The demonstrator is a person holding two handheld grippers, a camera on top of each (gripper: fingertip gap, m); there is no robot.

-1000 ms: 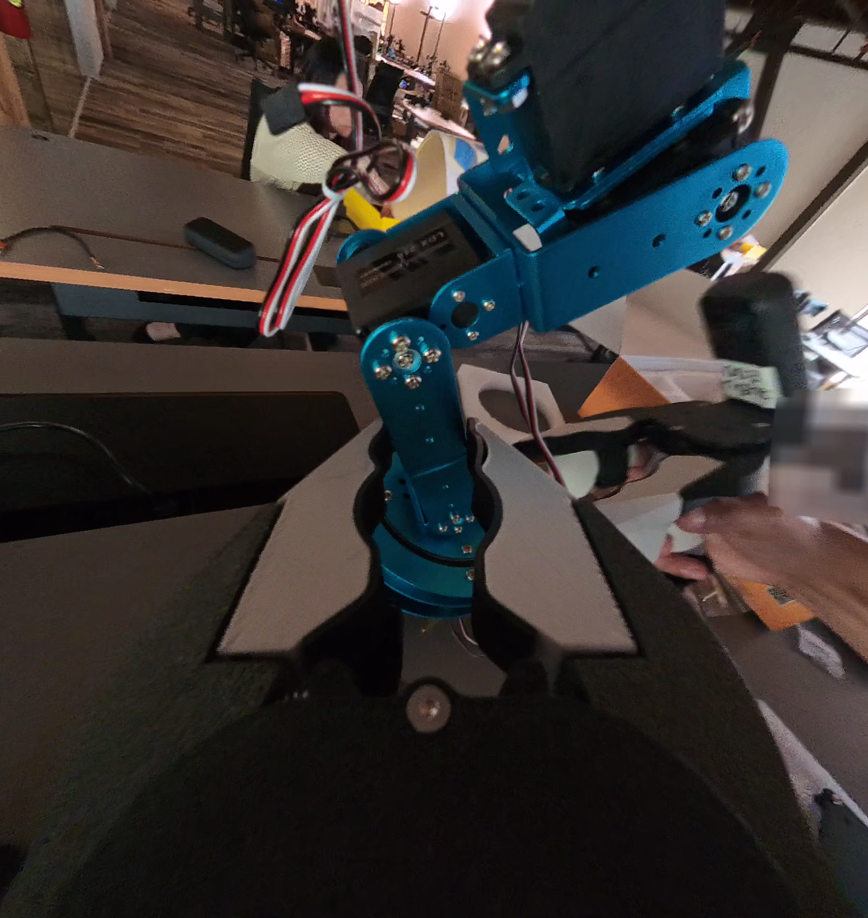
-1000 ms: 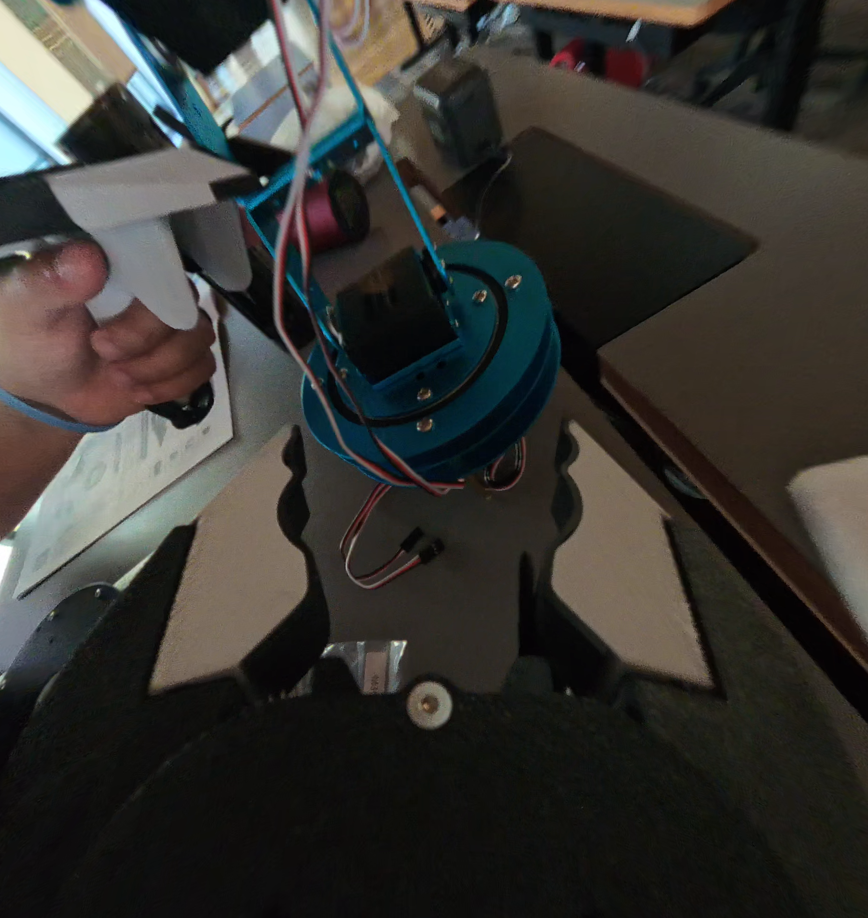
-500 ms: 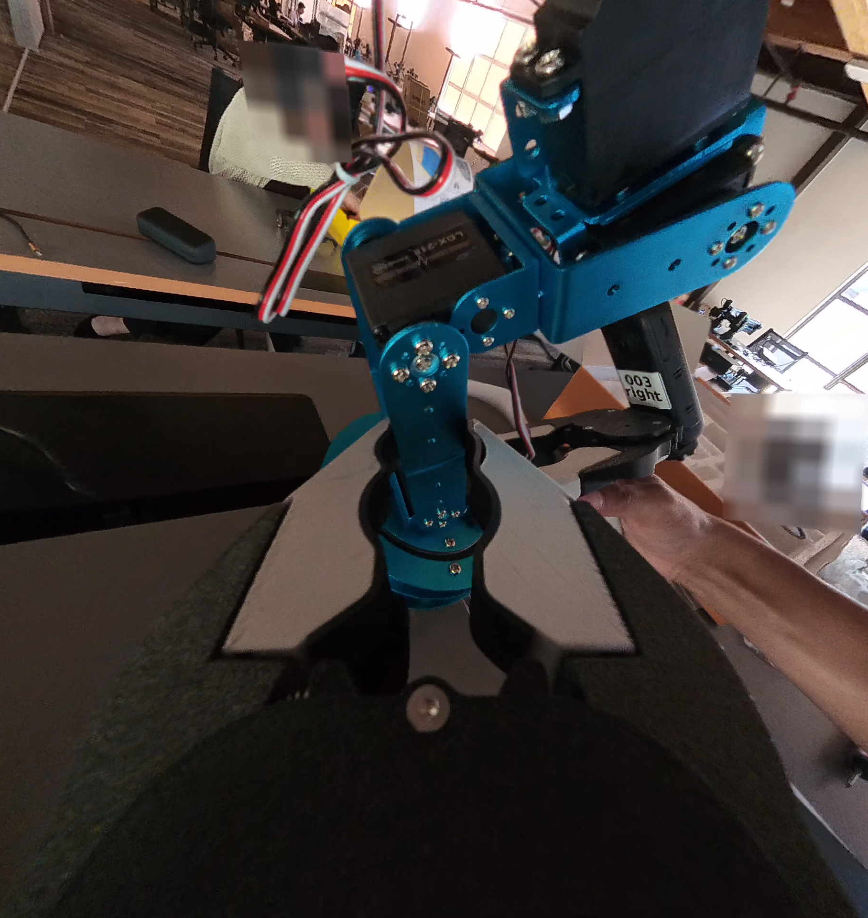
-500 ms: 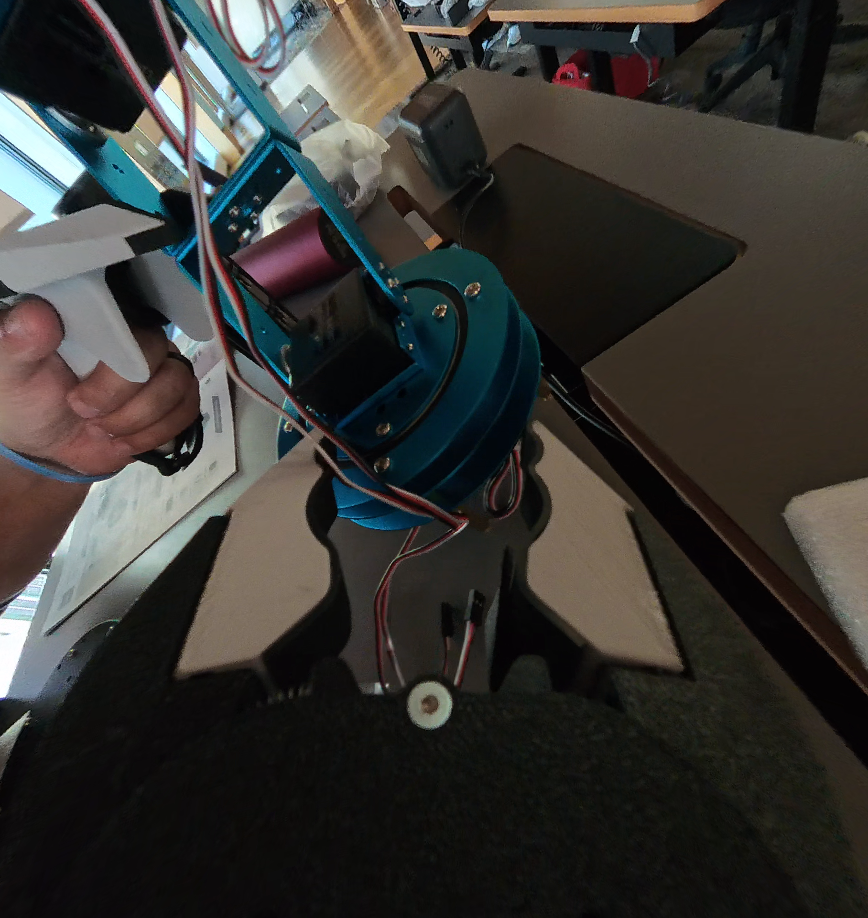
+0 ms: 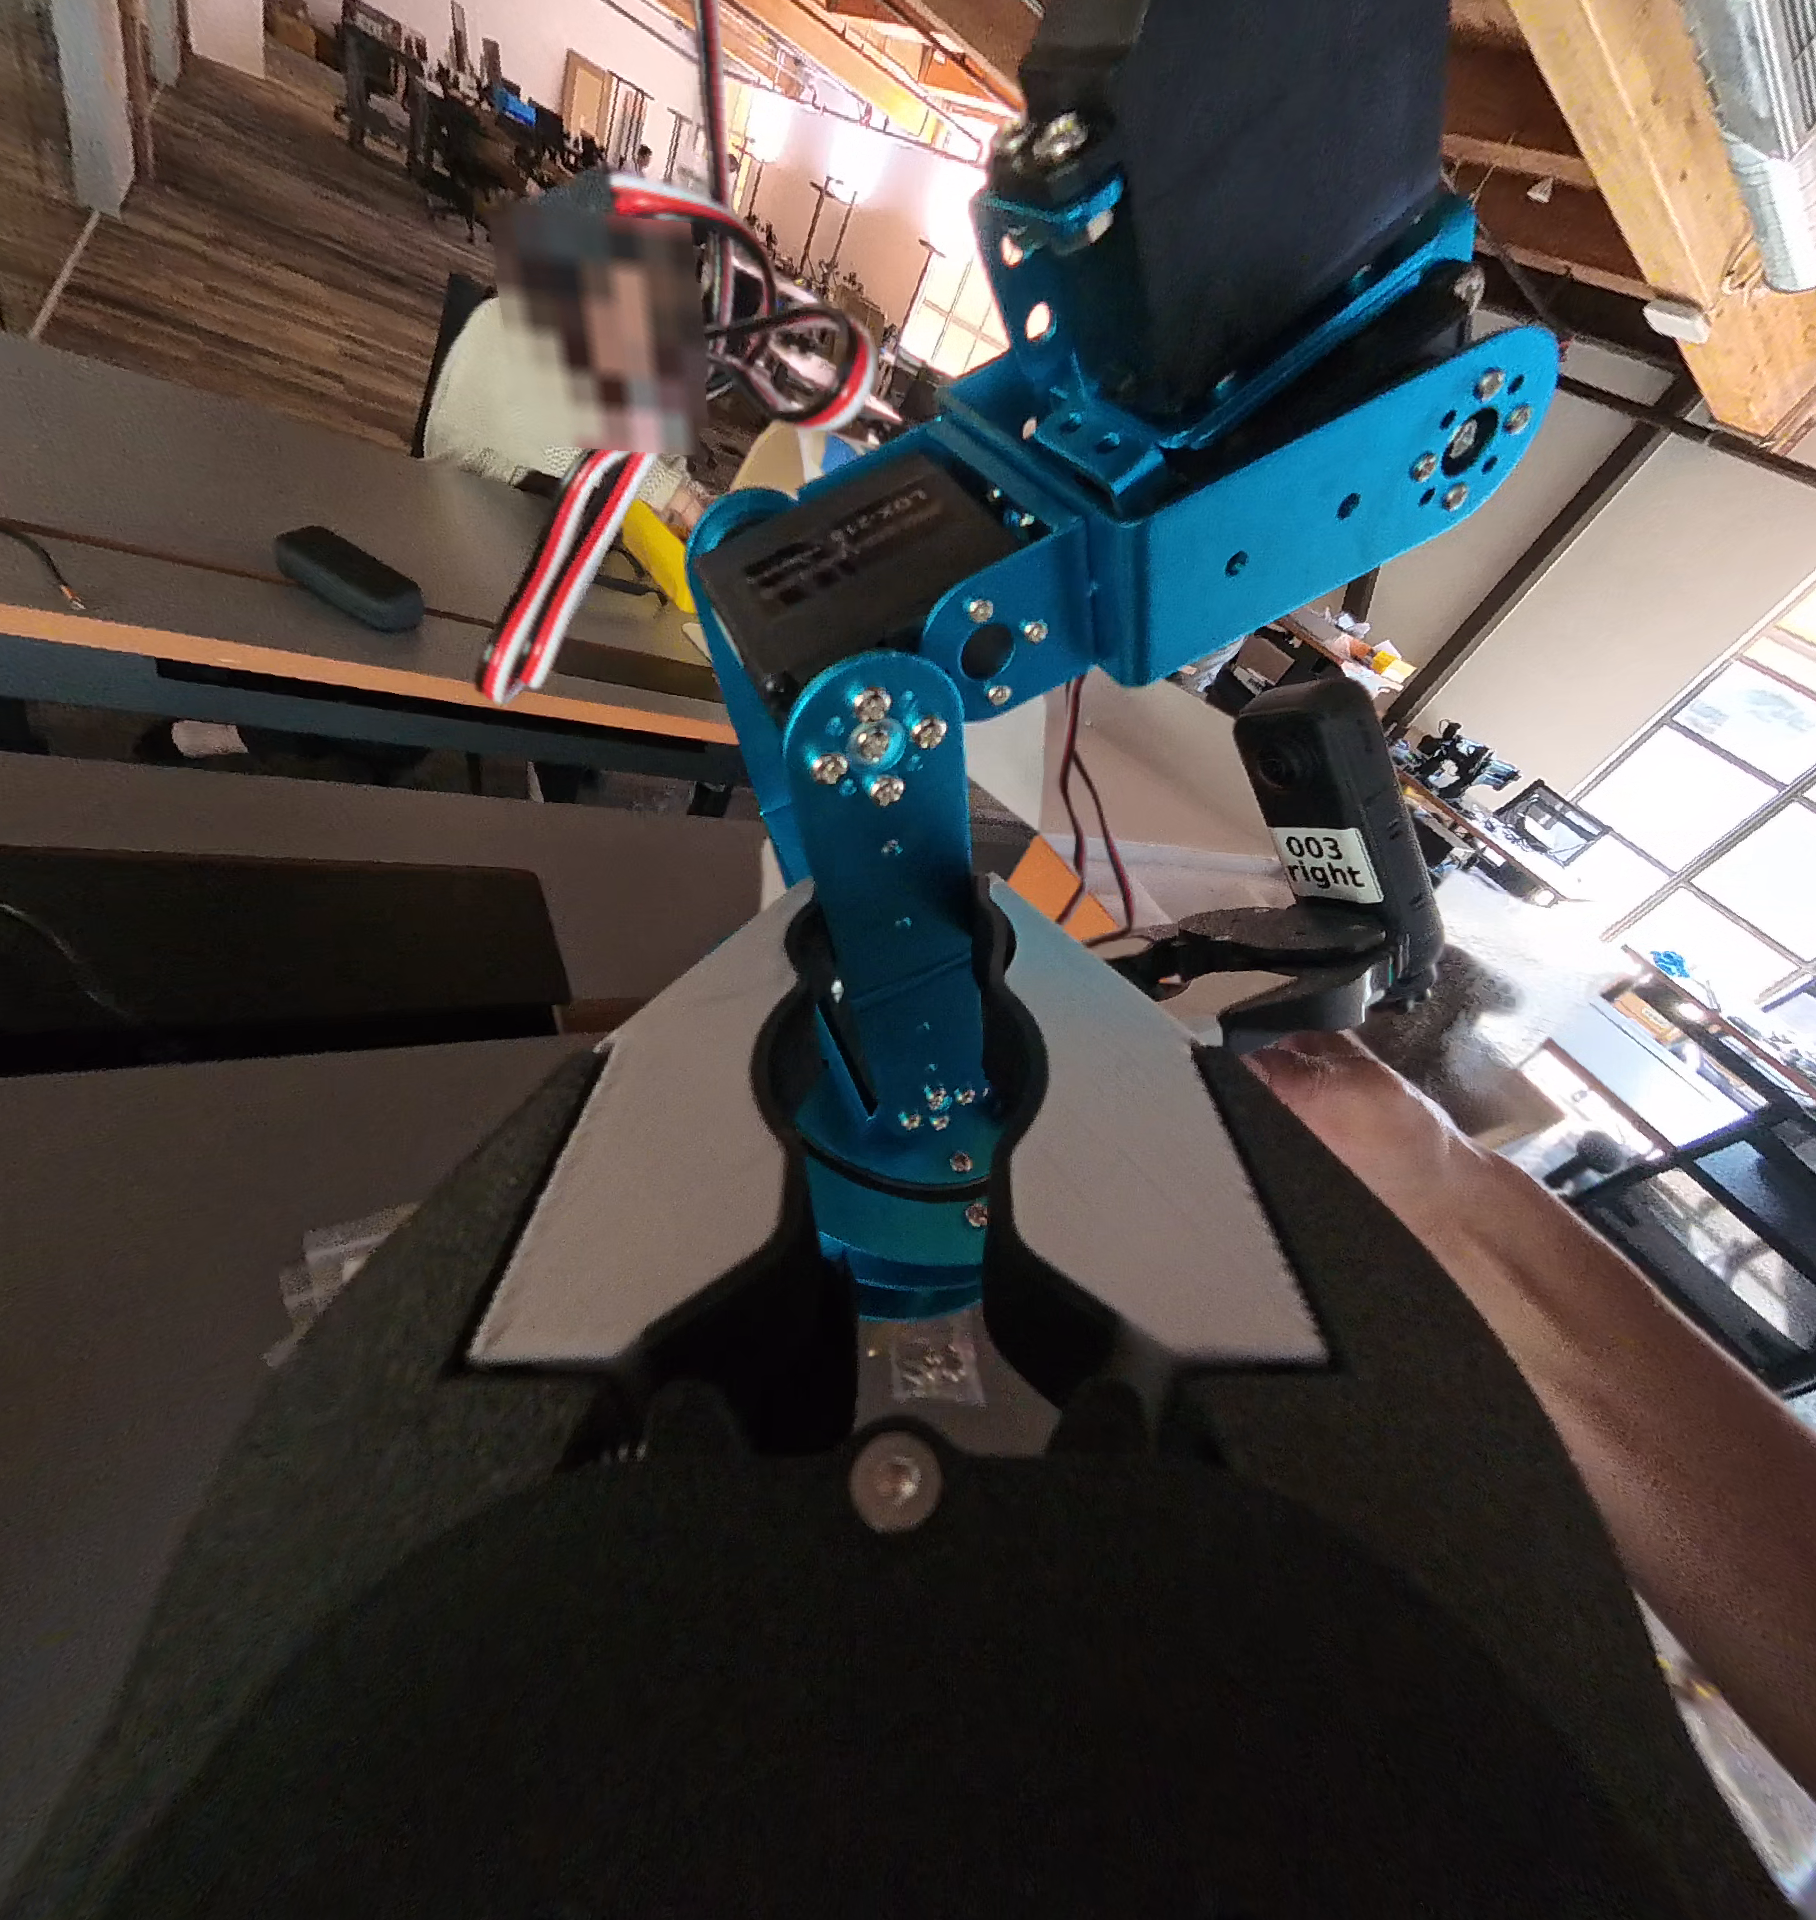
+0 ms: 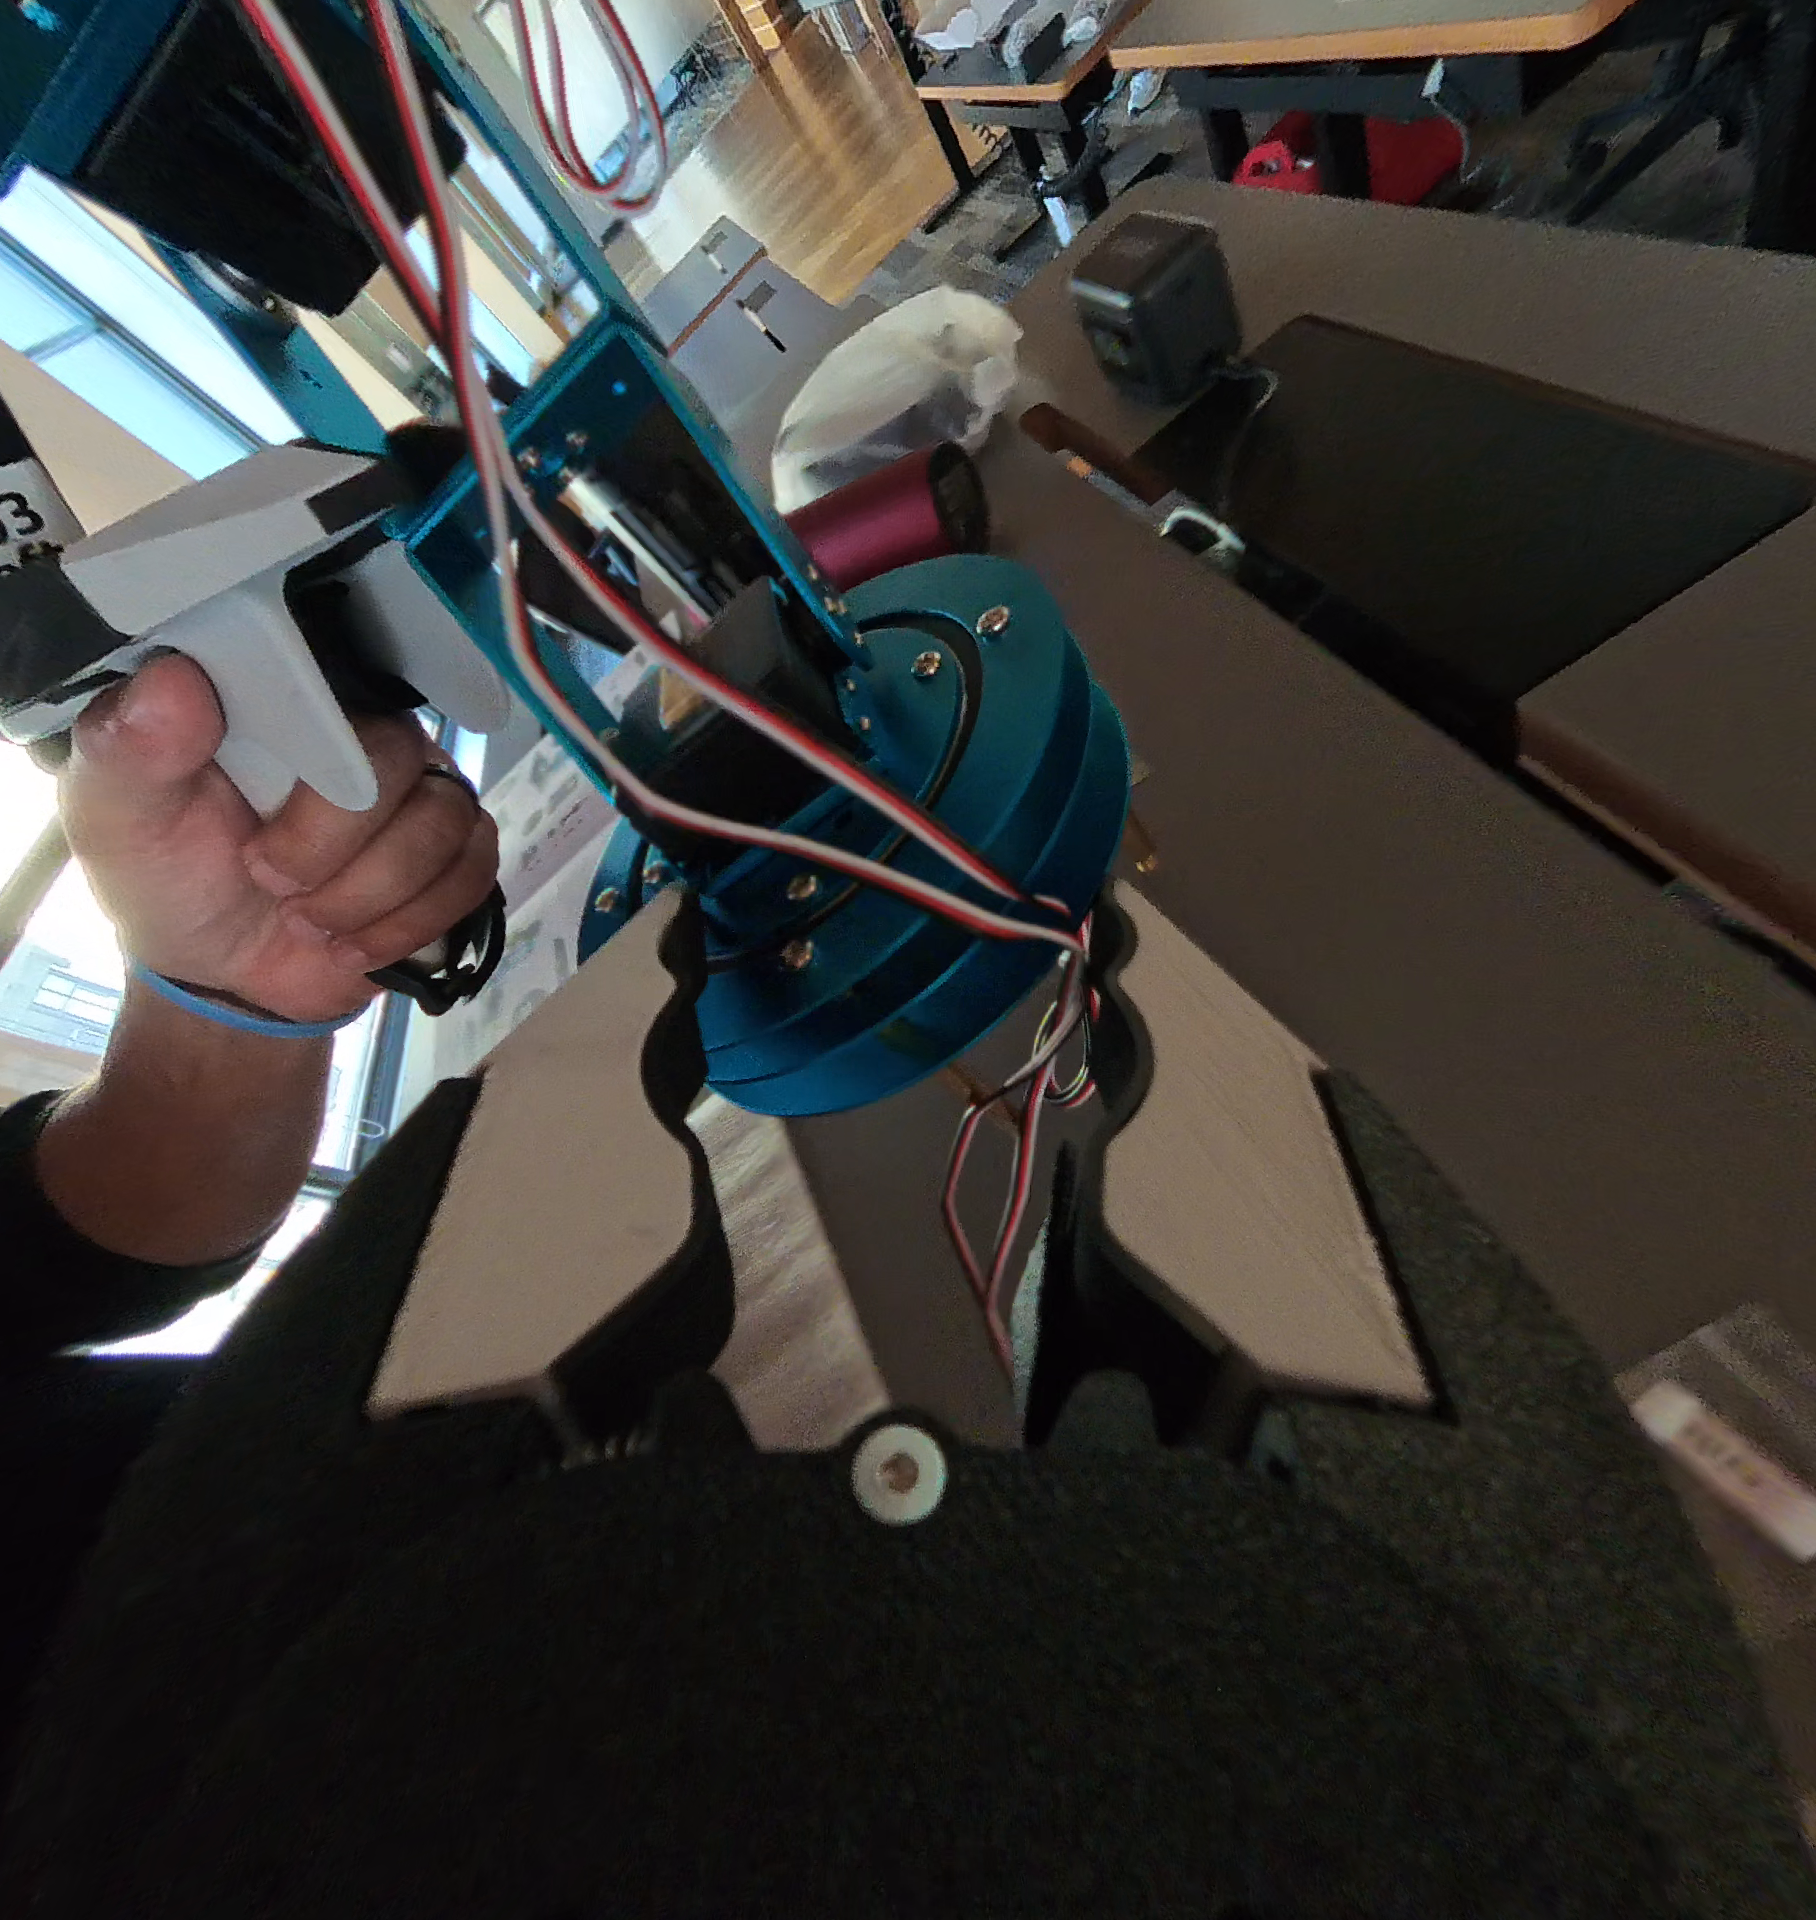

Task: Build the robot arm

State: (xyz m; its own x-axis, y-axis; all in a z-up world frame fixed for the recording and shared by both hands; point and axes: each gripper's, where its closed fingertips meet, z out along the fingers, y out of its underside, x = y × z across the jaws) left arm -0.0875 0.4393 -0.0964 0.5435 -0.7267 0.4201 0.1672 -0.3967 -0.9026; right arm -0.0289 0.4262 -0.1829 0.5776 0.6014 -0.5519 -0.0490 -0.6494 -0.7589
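Blue robot arm [image 5: 888, 966] clamped by left gripper [image 5: 896, 1049], right gripper [image 6: 888, 997] perhaps touching base

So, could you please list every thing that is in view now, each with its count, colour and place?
toy robot arm: 1, blue with black motors, between both tongs
round base: 1, blue, bottom of the arm, between the right tongs' fingers
wires: several, red, white and black, hanging from the arm
cylinder: 1, dark red, on the table behind the base
pouch: 1, dark, on the far desk
table: 1, grey-brown, under the arm
left tongs: shut on the arm's lower link
right tongs: around the base, grip unclear
hand: 1, holding the left tongs' handle
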